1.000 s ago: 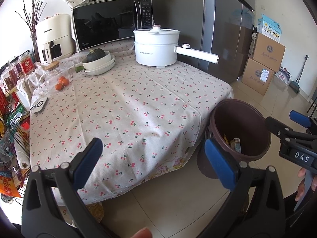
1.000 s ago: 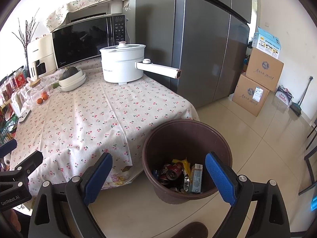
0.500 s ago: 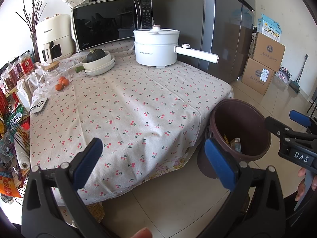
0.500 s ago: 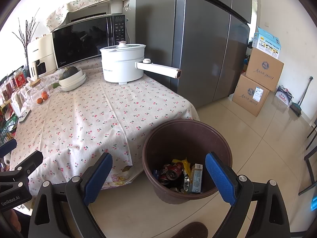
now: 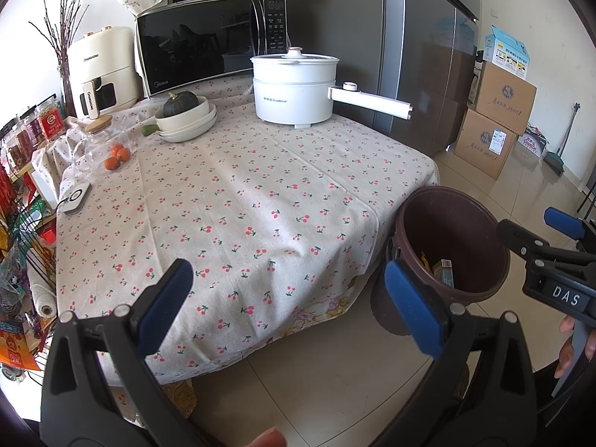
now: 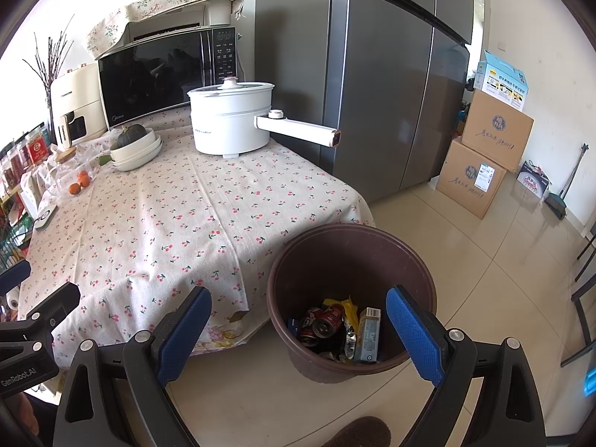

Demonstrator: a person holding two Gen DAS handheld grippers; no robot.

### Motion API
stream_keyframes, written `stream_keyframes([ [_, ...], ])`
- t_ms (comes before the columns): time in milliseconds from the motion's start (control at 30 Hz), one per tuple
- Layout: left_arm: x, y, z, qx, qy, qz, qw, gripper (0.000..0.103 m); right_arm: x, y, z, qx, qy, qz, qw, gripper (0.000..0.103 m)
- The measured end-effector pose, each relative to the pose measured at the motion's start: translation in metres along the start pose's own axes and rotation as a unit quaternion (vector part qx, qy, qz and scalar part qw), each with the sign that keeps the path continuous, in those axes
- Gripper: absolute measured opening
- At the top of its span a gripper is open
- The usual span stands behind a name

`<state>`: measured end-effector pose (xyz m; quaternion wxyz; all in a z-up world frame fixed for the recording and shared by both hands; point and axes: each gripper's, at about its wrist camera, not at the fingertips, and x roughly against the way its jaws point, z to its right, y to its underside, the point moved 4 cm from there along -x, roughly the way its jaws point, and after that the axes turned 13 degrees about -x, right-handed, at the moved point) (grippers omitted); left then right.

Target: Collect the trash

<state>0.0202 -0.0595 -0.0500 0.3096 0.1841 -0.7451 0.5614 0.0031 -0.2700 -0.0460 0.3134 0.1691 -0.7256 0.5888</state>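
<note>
- Brown trash bin (image 6: 352, 298) on the floor, just beside the tablecloth's (image 5: 238, 205) corner — electric pot (image 5: 294, 89) and microwave (image 5: 208, 44) behind.
- Only the right wrist view shows cans (image 6: 320, 324) and a carton (image 6: 368, 335) inside.
- Left gripper (image 5: 287, 298) and right gripper (image 6: 298, 331) — fingers spread, empty.

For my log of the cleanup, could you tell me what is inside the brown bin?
The round brown plastic bin holds red drink cans, a small carton and wrappers; anything underneath is hidden.
</note>
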Motion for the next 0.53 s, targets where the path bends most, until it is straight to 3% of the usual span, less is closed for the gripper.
stream_keyframes([
  [367,0.0004,-0.0005,0.0004,0.002,0.003,-0.001,1.0000,0.102,0.0001,-0.0002,0.0005,0.000,-0.001,0.001,1.000,0.096],
  [533,0.0007,-0.0040,-0.0055,0.006,0.026,-0.003,0.9996,0.102,-0.0004,0.0023,-0.0006,0.005,-0.002,-0.002,1.000,0.096],
])
